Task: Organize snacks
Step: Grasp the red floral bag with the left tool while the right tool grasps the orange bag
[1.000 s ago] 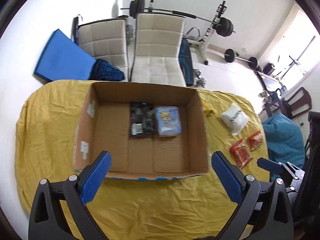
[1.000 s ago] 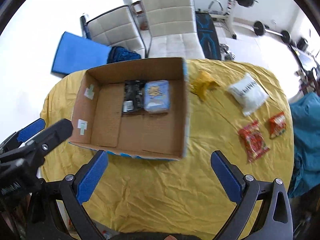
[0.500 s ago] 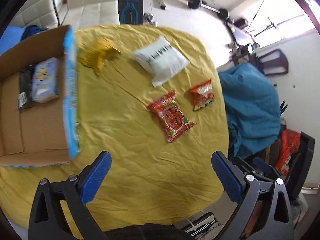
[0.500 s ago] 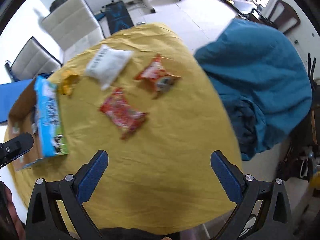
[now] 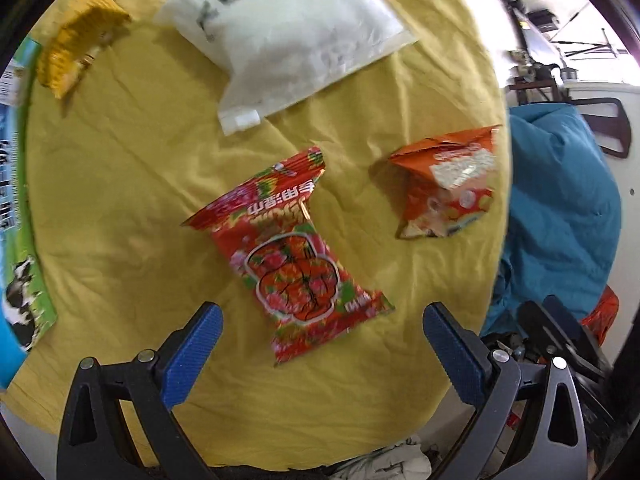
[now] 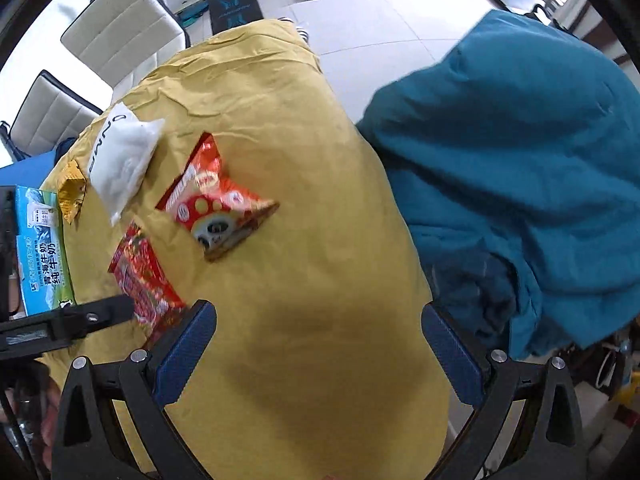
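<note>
Left wrist view: white pouch top cut off, lettering blurred.

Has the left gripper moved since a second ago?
Yes. The left gripper swung from the cardboard box rightward, now open over the red snack packet on the yellow tablecloth.

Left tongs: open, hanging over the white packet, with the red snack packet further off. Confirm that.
Reversed. The left wrist view shows the open left tongs over the red snack packet; the white packet lies further off on the yellow cloth.
</note>
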`<action>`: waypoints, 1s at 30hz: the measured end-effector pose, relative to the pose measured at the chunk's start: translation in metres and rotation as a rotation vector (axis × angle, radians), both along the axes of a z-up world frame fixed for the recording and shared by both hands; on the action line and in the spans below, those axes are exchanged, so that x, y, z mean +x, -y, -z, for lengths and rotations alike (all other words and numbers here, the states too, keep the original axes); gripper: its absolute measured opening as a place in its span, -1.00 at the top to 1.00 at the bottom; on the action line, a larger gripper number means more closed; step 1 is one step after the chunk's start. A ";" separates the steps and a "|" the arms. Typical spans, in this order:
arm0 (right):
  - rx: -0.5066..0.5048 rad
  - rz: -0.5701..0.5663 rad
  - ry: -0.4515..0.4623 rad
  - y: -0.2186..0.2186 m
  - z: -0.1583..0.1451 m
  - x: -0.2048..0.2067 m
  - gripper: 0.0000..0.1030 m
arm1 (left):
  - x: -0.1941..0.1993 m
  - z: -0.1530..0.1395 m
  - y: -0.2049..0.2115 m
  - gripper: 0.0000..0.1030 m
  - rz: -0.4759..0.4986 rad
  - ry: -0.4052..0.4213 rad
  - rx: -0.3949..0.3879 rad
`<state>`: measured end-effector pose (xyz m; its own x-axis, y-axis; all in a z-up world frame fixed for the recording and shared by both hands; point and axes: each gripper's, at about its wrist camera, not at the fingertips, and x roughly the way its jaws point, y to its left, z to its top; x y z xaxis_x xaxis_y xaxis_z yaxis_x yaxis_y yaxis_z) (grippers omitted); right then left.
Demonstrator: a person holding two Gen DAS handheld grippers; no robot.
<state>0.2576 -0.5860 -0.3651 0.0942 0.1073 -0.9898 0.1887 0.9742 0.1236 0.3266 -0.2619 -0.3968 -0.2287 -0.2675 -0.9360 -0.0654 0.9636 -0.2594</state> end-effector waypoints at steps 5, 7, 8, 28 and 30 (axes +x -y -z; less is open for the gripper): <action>0.043 -0.118 -0.008 -0.021 0.014 0.043 -1.00 | 0.009 0.028 -0.007 -0.37 -0.026 -0.027 0.067; 0.031 -0.189 -0.014 -0.038 0.023 0.059 -1.00 | 0.006 0.029 -0.009 -0.22 0.011 -0.018 0.099; 0.025 -0.230 -0.021 -0.047 0.028 0.068 -1.00 | 0.005 0.026 -0.009 -0.15 0.036 0.001 0.116; -0.010 -0.140 -0.135 -0.071 0.067 0.089 -0.34 | 0.005 0.007 -0.039 0.14 0.142 0.147 0.262; 0.014 -0.128 -0.144 -0.068 0.061 0.084 -0.24 | 0.001 -0.006 -0.037 0.16 0.188 0.187 0.303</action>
<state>0.3413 -0.5183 -0.4263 -0.0640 0.1229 -0.9903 0.0797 0.9898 0.1177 0.3278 -0.2248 -0.3911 -0.0655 0.0576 -0.9962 0.1407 0.9889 0.0479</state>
